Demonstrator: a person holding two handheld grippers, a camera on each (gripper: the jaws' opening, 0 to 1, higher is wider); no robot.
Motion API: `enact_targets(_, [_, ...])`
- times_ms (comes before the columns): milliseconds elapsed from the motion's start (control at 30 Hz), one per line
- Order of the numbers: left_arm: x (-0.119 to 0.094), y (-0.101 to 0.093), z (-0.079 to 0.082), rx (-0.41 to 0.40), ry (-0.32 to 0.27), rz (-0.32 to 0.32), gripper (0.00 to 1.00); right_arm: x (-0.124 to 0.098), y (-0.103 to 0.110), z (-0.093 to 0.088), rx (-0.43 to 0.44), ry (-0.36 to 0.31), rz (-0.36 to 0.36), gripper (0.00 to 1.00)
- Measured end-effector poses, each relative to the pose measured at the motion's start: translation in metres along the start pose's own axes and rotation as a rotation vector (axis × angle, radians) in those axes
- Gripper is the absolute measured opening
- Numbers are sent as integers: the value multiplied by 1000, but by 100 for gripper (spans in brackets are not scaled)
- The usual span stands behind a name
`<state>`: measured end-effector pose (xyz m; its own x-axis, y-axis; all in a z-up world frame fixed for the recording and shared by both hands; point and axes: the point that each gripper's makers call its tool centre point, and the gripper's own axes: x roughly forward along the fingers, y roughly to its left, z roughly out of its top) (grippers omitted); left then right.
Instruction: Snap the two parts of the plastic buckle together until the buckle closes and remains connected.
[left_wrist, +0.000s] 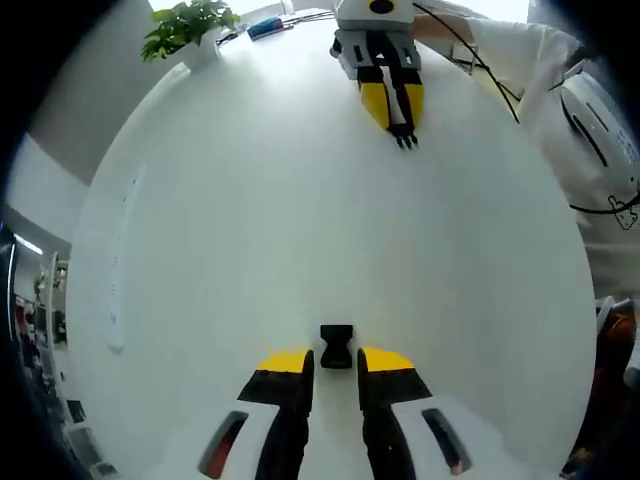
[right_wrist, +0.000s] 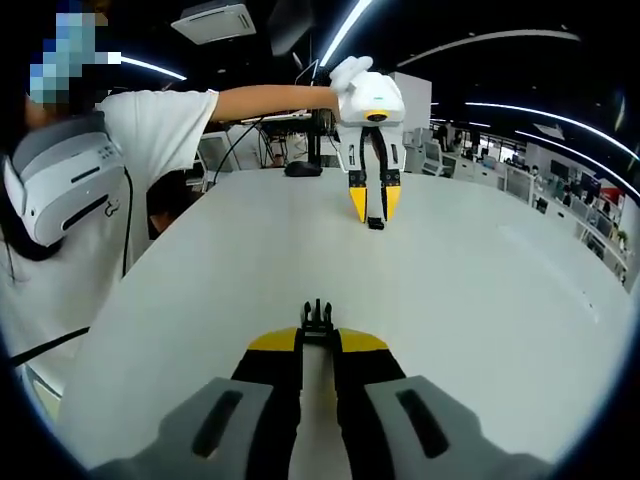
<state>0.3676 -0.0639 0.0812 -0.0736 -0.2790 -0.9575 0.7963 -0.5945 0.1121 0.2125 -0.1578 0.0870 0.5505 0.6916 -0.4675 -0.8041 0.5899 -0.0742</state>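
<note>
Black socket half pinched in left tongs; right tongs pinch pronged half, facing across white table.

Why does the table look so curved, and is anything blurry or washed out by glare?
In the left gripper view the fisheye lens bows the round white table into a dome; its surface is bright, almost shadowless, yet the small black plastic buckle socket stays sharp. In the right gripper view ceiling light strips glare and arc, but the black pronged buckle half is crisp.
</note>
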Motion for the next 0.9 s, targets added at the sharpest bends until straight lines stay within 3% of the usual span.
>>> enact_targets(533, [0, -2, -1, -8, 8, -12, 10, -2, 1, -1, 5, -15, -4, 11])
enact_targets(667, [-6, -8, 6, 13, -15, -17, 5, -2, 1, 0, -2, -18, -8, 11])
enact_targets(900, [-4, -16, 6, 20, -7, -22, 5, 0, 1, 1, -10, -19, -4, 11])
